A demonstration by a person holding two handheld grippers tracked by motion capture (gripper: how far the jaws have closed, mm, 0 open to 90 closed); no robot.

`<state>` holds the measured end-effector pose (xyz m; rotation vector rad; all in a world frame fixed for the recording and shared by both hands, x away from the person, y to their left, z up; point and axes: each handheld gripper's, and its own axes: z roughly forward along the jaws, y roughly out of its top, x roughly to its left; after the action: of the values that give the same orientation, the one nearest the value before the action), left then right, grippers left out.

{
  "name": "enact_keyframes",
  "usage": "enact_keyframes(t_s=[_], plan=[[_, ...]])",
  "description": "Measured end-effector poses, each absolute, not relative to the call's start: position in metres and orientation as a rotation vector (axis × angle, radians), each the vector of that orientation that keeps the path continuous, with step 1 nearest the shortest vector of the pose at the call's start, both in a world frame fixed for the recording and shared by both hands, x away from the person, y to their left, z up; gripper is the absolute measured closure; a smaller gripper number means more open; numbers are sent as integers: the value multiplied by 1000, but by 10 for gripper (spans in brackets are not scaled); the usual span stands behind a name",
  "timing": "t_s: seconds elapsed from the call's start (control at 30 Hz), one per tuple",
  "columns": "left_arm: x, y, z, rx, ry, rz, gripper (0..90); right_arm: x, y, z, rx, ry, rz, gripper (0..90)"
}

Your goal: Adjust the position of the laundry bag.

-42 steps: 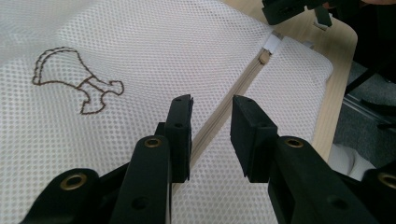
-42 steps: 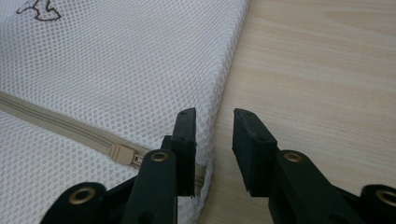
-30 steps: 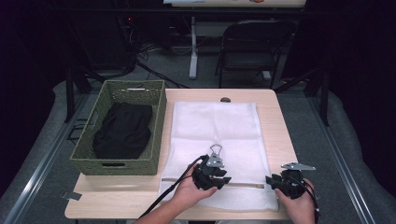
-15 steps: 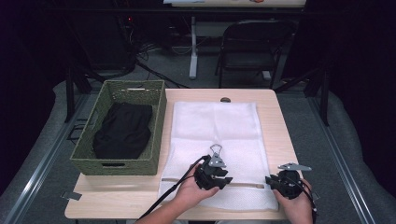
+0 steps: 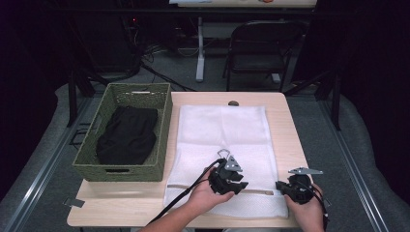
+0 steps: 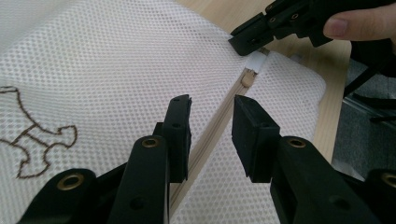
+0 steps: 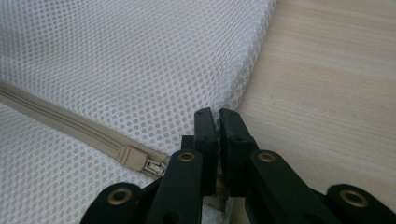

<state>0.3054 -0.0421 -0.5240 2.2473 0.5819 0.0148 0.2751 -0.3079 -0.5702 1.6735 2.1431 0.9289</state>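
Observed from the person's side of the surface (image 5: 290, 125): a green woven basket (image 5: 162, 145) holding dark clothing (image 5: 126, 135) stands well to the left of both grippers, and the white mesh laundry bag (image 5: 222, 125) lies flat beside it, its beige zipper (image 6: 212, 140) running across the near end. The left gripper (image 6: 212, 109) hovers low over the bag with its fingers (image 6: 180, 126) apart, one on each side of the zipper line, holding nothing; the left hand (image 5: 205, 195) wraps it from below, forearm angled in from the near edge. Ahead of those fingers, toward the bag's corner, sits the zipper slider (image 7: 135, 158). The right gripper (image 7: 218, 116) has its fingers together at that corner; whether they pinch the pull tab or the bag's end I cannot tell, since the contact is hidden beneath them. The right hand (image 5: 307, 210) rests low near the surface's front edge. Judgement: the step in hand is opening the zipper. To do it well, the left fingers should close on the mesh just beside the track to anchor it, while the right draws the slider straight along the teeth, kept low, so the fabric does not bunch.
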Motion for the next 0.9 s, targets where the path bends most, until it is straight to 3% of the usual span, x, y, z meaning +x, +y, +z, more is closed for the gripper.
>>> enact_keyframes(t_s=[0.2, 0.4, 0.9], plan=[[305, -54, -530, 2249, 580, -5, 682, 277, -310, -569, 1674, 2148, 948, 873], [299, -60, -537, 2290, 544, 79, 653, 276, -312, -565, 1671, 2138, 964, 874], [302, -77, -545, 2271, 538, -27, 642, 274, -312, -551, 1632, 2116, 1020, 875]])
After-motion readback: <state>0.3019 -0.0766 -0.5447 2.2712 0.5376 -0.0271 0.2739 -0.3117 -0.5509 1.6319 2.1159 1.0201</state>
